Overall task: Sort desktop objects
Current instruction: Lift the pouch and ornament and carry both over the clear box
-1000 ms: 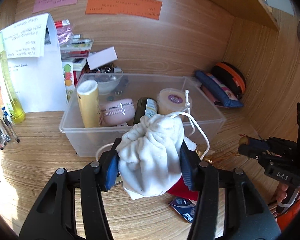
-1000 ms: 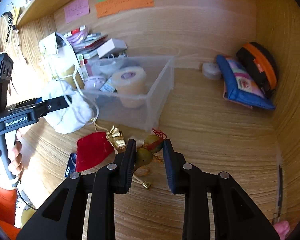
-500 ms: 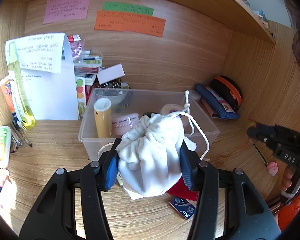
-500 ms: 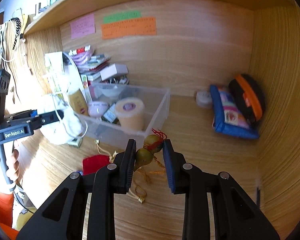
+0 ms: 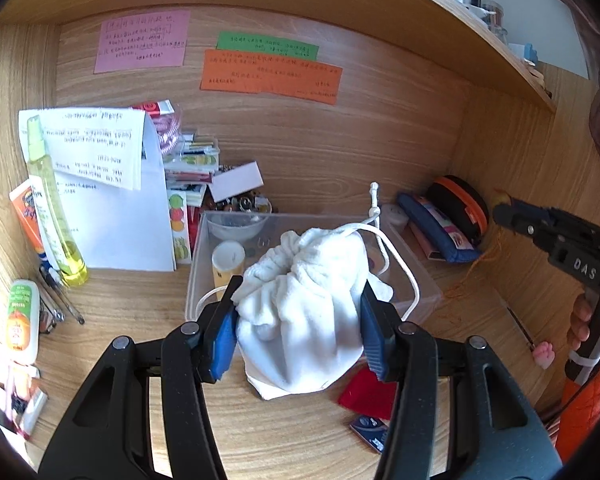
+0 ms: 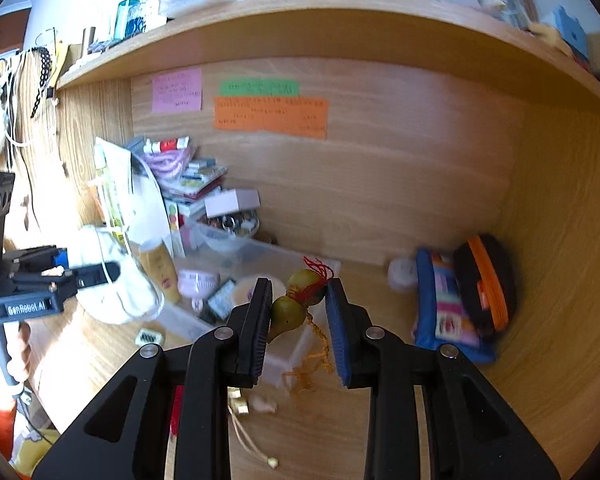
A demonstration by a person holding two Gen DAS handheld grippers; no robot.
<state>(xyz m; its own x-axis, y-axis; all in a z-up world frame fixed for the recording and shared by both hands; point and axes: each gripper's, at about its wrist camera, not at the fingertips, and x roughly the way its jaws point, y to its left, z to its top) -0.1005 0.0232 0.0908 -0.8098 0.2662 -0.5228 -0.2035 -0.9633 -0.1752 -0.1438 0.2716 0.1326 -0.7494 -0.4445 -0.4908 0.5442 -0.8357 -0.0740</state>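
A white drawstring pouch [image 5: 308, 272] hangs just in front of the clear plastic box [image 5: 198, 256], and my left gripper [image 5: 300, 292] is shut on its sides. The cord loops over the box rim. In the right wrist view the pouch [image 6: 116, 300] and left gripper [image 6: 100, 270] appear at far left. My right gripper [image 6: 298, 300] is shut on a small green-brown gourd charm [image 6: 290, 312] with red thread on top. Its golden tassel dangles below, above the box's near corner [image 6: 284, 356]. The right gripper's tip [image 5: 504, 212] shows at the right edge of the left wrist view.
Inside the box are a yellow tube [image 5: 226, 264], a pink jar [image 6: 198, 282] and a bowl. A red pouch [image 5: 370, 390] and small blue pack [image 5: 370, 428] lie on the desk below. A blue pencil case [image 5: 436, 232] and black-orange case [image 5: 460, 204] sit right; a spray bottle [image 5: 52, 200] and papers stand left. A shelf hangs overhead.
Both grippers have risen with their loads. The right one rose more, lifting the gourd charm off the desk so its tassel hangs free. The grips are unchanged.
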